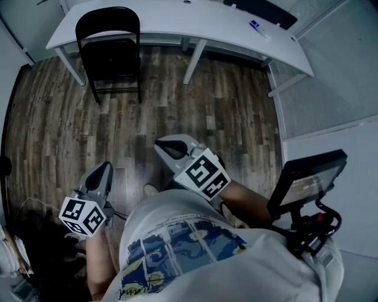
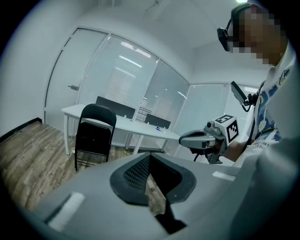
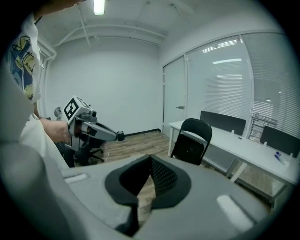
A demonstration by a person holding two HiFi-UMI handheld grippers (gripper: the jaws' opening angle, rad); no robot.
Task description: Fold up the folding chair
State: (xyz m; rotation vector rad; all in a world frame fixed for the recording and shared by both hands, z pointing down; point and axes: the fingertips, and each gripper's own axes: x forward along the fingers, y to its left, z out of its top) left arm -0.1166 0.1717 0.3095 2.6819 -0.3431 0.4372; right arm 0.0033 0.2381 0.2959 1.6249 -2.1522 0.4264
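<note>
You have open floor (image 1: 195, 118) up to the chair (image 1: 110, 53); the desk (image 1: 177, 20) stands close behind it, closing that side.

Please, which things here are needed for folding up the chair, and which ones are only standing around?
For the job:
- black folding chair, standing open at the table
- left tongs and right tongs, both shut and empty

Only around:
- white table
- small blue thing lying on it
- wooden floor
</note>
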